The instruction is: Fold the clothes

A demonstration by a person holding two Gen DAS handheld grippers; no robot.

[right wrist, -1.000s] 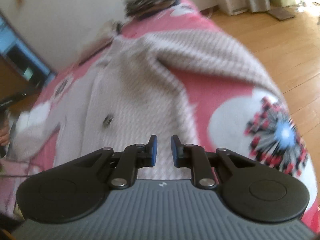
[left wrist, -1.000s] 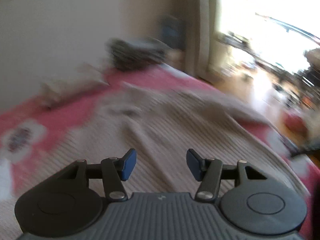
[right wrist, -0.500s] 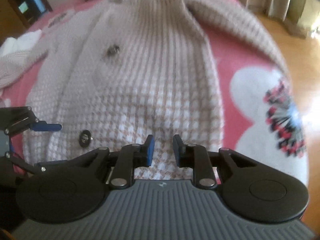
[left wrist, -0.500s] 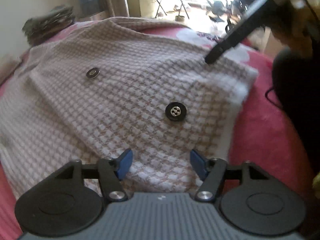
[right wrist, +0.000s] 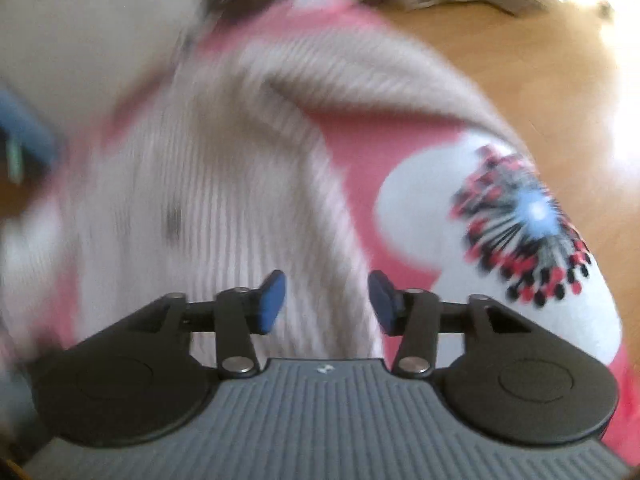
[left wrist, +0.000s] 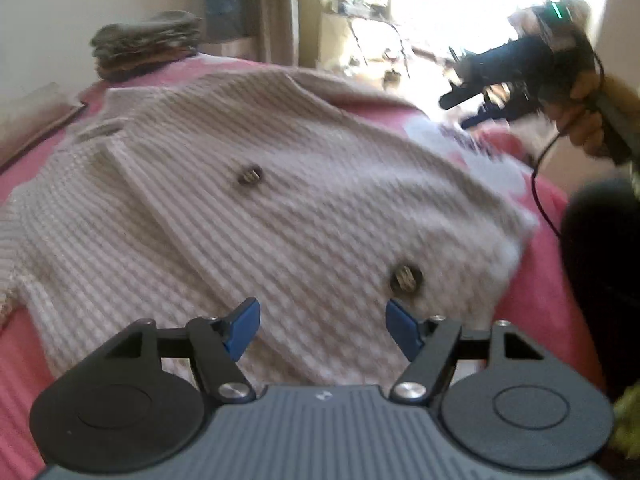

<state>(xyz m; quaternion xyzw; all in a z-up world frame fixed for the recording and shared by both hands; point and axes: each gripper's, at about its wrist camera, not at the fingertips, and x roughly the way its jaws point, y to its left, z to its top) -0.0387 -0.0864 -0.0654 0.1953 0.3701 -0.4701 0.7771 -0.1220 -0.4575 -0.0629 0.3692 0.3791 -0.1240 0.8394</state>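
Note:
A beige knit cardigan (left wrist: 280, 208) lies spread flat on a pink bedspread (left wrist: 532, 304), its two dark buttons (left wrist: 406, 282) facing up. My left gripper (left wrist: 323, 330) hovers open over the near hem with nothing between its blue pads. In the left wrist view, the right gripper (left wrist: 480, 96) is raised off the bed at the upper right, held by a hand (left wrist: 580, 116). The right wrist view is blurred. There the right gripper (right wrist: 327, 307) is over the cardigan (right wrist: 224, 184) with its jaws opening and nothing gripped. One sleeve (right wrist: 380, 76) runs off to the right.
A stack of folded dark clothes (left wrist: 148, 44) sits at the bed's far end by the wall. The bedspread has a white flower print (right wrist: 532, 212) near its right edge, with wooden floor (right wrist: 520, 60) beyond. A thin black cable (left wrist: 542, 200) hangs beside a dark garment (left wrist: 600, 264).
The right gripper's jaws went from nearly shut to wide apart, and it lifted off the cardigan's edge to the upper right. The left gripper widened a little, and more of the cardigan shows in its view.

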